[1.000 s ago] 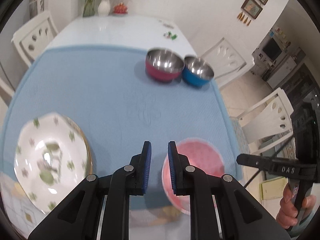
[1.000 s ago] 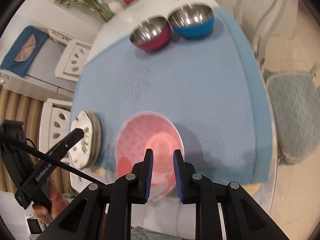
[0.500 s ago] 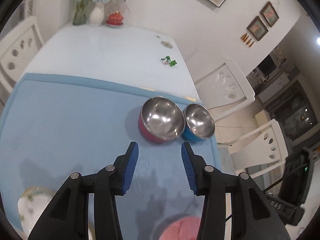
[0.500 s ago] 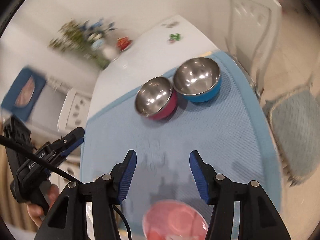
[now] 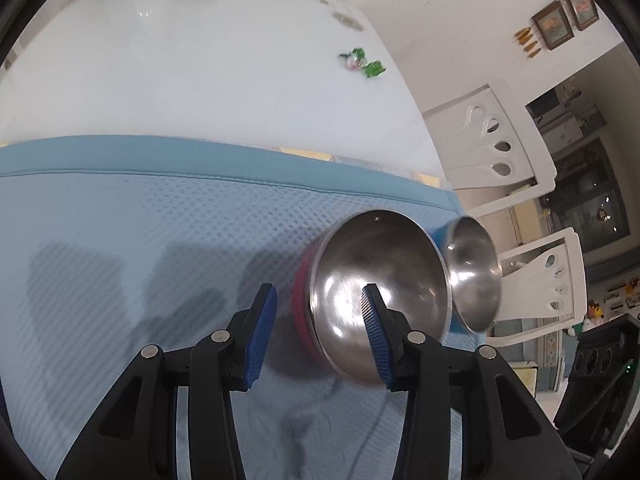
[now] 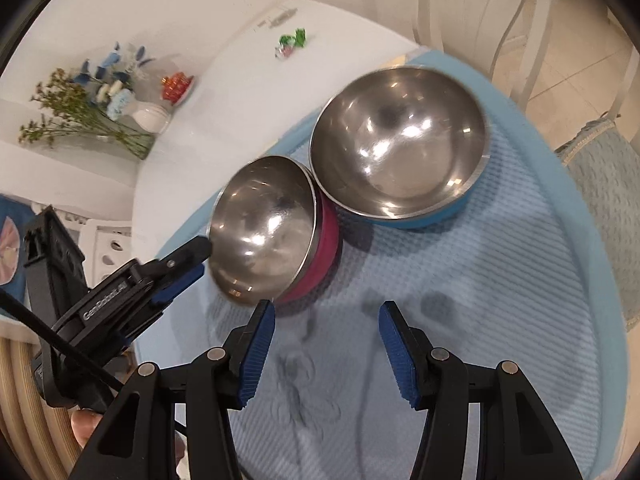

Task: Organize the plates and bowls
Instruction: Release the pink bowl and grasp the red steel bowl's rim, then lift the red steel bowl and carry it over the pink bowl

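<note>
Both grippers, left gripper [image 5: 318, 330] and right gripper [image 6: 326, 354], hang released and empty over the blue mat [image 6: 500, 280]. Left's jaws have just narrowed slightly. Red bowl [image 6: 268, 228] touches the blue bowl [image 6: 400, 140]. Reaching stage; next, likely straddle the red bowl's rim and clamp.

Two bowls [image 6: 268, 232] [image 6: 400, 144] seemingly touching, on mat [image 6: 500, 300]

A white surface [image 5: 192, 76] fills the upper left of the left wrist view, a blue mat [image 5: 120, 240] across its lower half; white chairs [image 5: 492, 148] stand at right; framed pictures [image 5: 560, 20] hang upper right on a pale wall; in the right wrist view, a vase of flowers [image 6: 148, 118] sits upper left, tiled floor [image 6: 572, 60] upper right.
</note>
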The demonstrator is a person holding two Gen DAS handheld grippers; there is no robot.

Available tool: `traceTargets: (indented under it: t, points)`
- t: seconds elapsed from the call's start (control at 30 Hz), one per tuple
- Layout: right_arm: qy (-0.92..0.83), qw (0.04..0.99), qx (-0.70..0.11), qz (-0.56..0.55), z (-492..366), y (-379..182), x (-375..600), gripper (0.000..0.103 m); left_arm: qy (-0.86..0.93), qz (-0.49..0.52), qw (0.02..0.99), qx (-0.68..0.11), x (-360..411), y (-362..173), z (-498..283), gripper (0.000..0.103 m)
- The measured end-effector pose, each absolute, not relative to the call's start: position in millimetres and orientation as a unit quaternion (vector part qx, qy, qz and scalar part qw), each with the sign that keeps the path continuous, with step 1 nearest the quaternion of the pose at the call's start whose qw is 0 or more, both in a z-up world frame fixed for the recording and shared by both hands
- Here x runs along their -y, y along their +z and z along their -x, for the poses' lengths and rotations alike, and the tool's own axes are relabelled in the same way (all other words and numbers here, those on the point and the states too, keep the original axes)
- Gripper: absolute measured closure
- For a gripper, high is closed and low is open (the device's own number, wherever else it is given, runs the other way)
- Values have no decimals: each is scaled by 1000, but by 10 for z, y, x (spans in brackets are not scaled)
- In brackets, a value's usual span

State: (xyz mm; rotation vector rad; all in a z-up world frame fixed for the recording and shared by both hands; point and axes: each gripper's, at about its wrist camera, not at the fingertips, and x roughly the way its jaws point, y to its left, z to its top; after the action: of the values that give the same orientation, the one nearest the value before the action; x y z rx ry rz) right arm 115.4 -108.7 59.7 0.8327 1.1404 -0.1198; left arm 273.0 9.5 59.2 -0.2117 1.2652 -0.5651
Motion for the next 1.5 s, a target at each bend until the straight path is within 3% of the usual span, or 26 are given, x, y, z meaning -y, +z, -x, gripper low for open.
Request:
traceTargets:
  t: [0.27,0.47,0.53,0.83,1.5]
  points:
    - [-49,752,-537,-379,-1452,353,1072,54,-277,89,753,-591,72,346,-2935,67]
    - [-45,749,-543,-377,-1506,250,1063,62,-282,76,756,-586,132,271,-2966,88]
    - [-40,751,-543,-374,-1525,250,1042,69,-286,69,760,-580,144,281,-2949,88]
    - [-30,758,-546,-355,-1370,448,883,70,-288,68,771,-564,-44,484,-2687,89]
    - [10,817,-498,-291,-259,1526,604,70,-304,74,820,-479,-537,1639,-1243,89]
